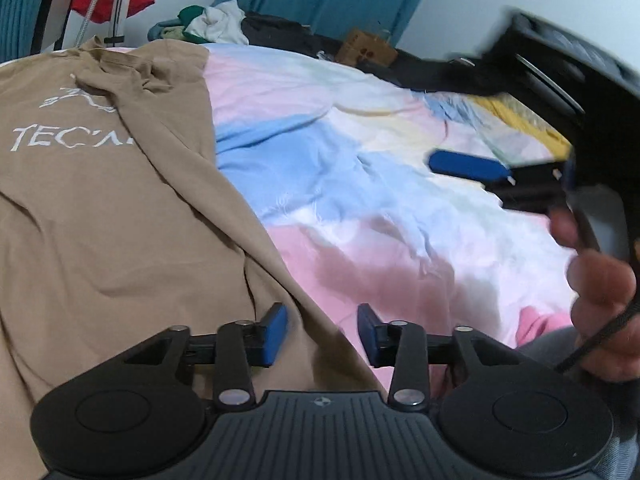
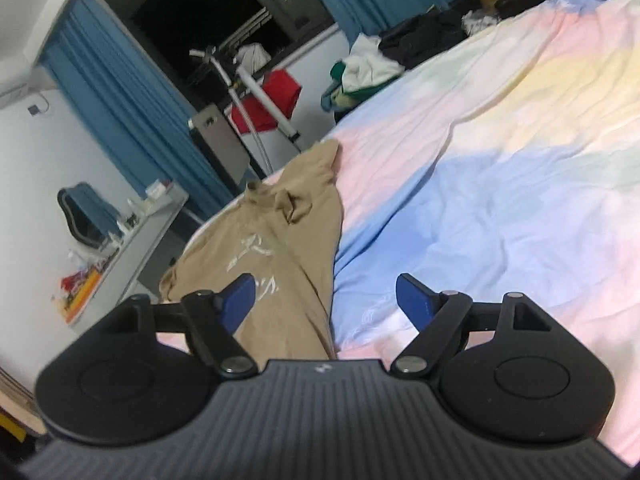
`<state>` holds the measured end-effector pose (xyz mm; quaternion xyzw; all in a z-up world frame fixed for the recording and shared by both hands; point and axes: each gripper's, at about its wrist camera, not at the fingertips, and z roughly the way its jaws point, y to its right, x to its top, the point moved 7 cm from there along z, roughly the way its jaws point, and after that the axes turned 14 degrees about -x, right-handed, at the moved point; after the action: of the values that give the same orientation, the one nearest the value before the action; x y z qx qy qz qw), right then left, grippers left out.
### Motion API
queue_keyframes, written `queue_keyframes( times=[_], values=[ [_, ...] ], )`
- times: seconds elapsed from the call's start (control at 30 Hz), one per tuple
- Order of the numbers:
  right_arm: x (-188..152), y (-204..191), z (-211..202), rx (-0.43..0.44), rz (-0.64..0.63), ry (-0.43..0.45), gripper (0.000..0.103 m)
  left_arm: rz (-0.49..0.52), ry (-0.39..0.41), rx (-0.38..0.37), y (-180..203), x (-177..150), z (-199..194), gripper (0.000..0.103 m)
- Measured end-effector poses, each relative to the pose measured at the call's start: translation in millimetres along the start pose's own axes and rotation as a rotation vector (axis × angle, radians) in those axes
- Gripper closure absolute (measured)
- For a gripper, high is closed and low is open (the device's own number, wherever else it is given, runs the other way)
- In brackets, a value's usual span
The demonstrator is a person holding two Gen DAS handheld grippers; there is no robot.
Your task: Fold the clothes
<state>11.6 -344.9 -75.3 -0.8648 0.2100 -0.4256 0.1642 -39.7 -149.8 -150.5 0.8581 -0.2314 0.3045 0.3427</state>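
Note:
A tan T-shirt [image 1: 104,208] with white lettering lies on the pastel bedspread [image 1: 360,184], its right side folded in. My left gripper [image 1: 322,334] is open and empty, low over the shirt's right edge near the hem. The right gripper [image 1: 516,168] shows blurred at the right of the left wrist view, held in a hand, above the bed. In the right wrist view the shirt [image 2: 280,248] stretches away ahead, and my right gripper [image 2: 326,300] is open and empty above its near end, where it meets the bedspread [image 2: 500,168].
A pile of clothes [image 1: 216,20] lies at the far edge of the bed, with a cardboard box [image 1: 366,50] behind. Blue curtains [image 2: 132,120], a drying rack with a red garment [image 2: 276,100] and a cluttered desk [image 2: 132,240] stand beside the bed.

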Motion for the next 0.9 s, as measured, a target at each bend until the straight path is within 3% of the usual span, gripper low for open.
queue_keyframes(
  times=[0.07, 0.13, 0.27, 0.37, 0.47, 0.53, 0.7, 0.77, 0.8, 0.9],
  values=[
    [-5, -2, 16, -0.049, -0.035, -0.041, 0.023, -0.007, -0.008, 0.013, -6, -1, 4, 0.096],
    [-9, -2, 27, -0.095, -0.061, -0.072, 0.023, -0.027, 0.001, -0.004, -10, 3, 1, 0.1],
    [-13, -1, 22, -0.093, -0.048, -0.081, 0.023, -0.074, 0.039, -0.075, -11, 19, -34, 0.101],
    [-15, 1, 18, -0.09, -0.039, -0.084, 0.023, -0.169, 0.043, -0.139, -25, 32, -71, 0.101],
    [-17, 0, 21, -0.091, -0.044, -0.107, 0.023, -0.272, 0.024, -0.15, -54, 35, -104, 0.101],
    [-19, -4, 24, -0.089, -0.055, -0.119, 0.023, -0.334, 0.013, -0.133, -77, 32, -120, 0.101],
    [-24, -11, 28, -0.052, -0.069, -0.149, 0.023, -0.405, -0.029, 0.019, -133, 14, -132, 0.101],
    [-27, -14, 29, -0.038, -0.075, -0.16, 0.023, -0.382, -0.041, 0.071, -141, 7, -127, 0.102],
    [-27, -15, 30, -0.032, -0.077, -0.165, 0.023, -0.366, -0.049, 0.074, -140, 4, -124, 0.102],
    [-29, -18, 32, -0.027, -0.08, -0.175, 0.024, -0.33, -0.053, -0.015, -120, 4, -113, 0.094]
  ],
)
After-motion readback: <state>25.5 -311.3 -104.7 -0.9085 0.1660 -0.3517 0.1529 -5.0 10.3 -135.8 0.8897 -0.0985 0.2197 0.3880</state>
